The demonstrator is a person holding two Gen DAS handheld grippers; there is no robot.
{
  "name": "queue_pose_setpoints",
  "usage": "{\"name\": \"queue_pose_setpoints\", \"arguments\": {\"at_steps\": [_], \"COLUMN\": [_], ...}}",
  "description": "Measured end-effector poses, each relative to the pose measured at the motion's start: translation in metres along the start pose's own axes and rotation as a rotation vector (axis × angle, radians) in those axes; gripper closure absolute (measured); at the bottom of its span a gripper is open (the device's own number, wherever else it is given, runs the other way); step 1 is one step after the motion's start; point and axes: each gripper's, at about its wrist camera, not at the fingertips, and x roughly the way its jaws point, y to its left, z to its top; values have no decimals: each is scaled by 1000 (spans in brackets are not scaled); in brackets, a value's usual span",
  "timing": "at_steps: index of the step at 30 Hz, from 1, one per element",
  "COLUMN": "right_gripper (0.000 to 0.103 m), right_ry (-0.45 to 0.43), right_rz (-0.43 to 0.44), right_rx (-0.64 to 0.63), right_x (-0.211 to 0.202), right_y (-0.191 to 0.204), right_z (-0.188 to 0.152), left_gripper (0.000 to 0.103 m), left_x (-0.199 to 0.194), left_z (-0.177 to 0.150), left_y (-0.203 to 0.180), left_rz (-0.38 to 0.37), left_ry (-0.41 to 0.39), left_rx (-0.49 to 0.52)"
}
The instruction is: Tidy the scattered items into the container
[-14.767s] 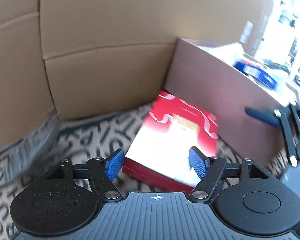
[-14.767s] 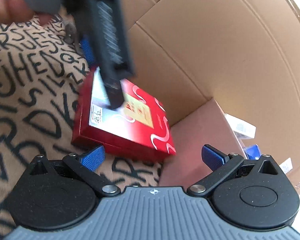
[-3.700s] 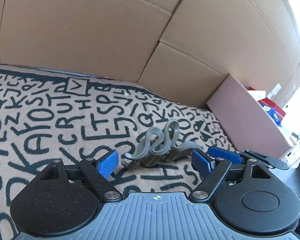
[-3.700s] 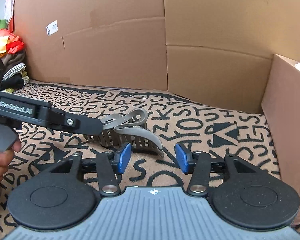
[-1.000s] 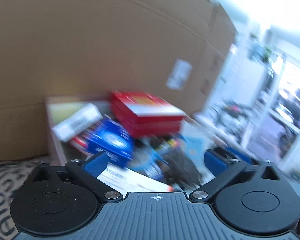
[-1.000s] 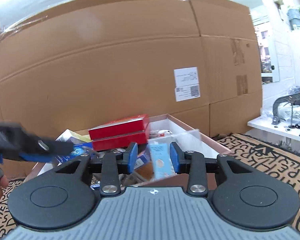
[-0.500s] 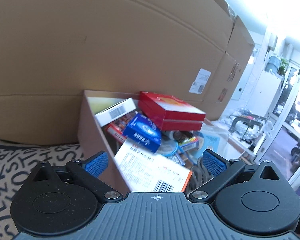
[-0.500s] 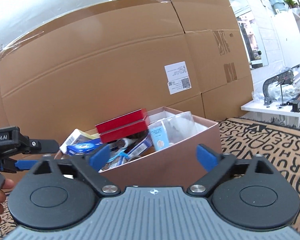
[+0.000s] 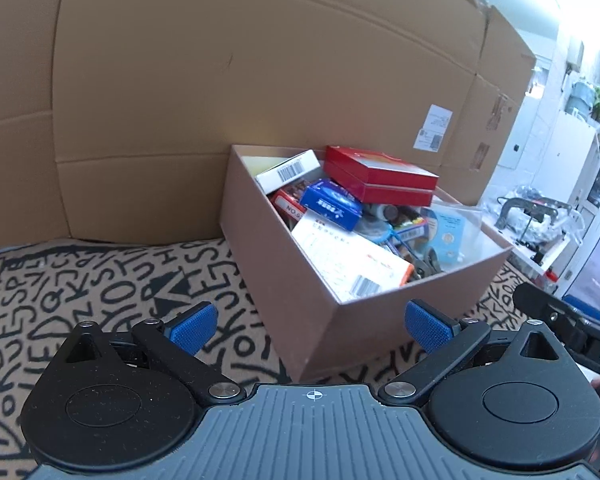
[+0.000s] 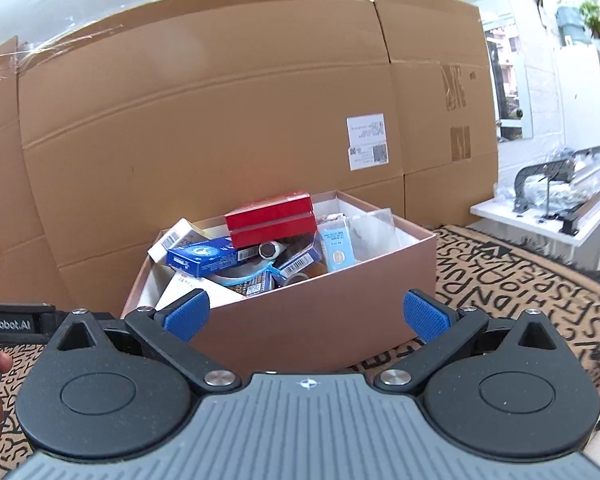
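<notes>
Presently both sets of tongs are released and grasp nothing: the right tongs, whose jaws have just been opening, and the left tongs each face the brown container from just short of its near wall. Inside it lie the tidied items, a red box on top, a blue box and a blue card packet (leaning upright) beside it. Around the container spreads a letter-patterned rug, backed by tall cardboard sheets.
</notes>
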Motion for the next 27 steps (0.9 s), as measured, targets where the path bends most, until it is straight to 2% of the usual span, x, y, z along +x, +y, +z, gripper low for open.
{"name": "queue_pose_setpoints", "arguments": {"at_steps": [5,9,18,27], "right_gripper": [0,0,0,0], "right_ry": [13,44,91,138], "right_rz": [12,-17,-81,-92], "right_rx": [26,47,20,-2], "right_x": [-28,-39,-47,-39], "right_y": [2,1,3,5], "right_z": [0,-5,-11,-13], "left_gripper": [0,0,0,0], "left_x": [-18,-25,-28,-21], "left_z": [-8,-17,-24,-24], "left_y": [-13,-22,-34,-30], "left_rz": [12,25,13,16], "left_ry": [11,23,54,82], "left_rx": [29,57,92,77]}}
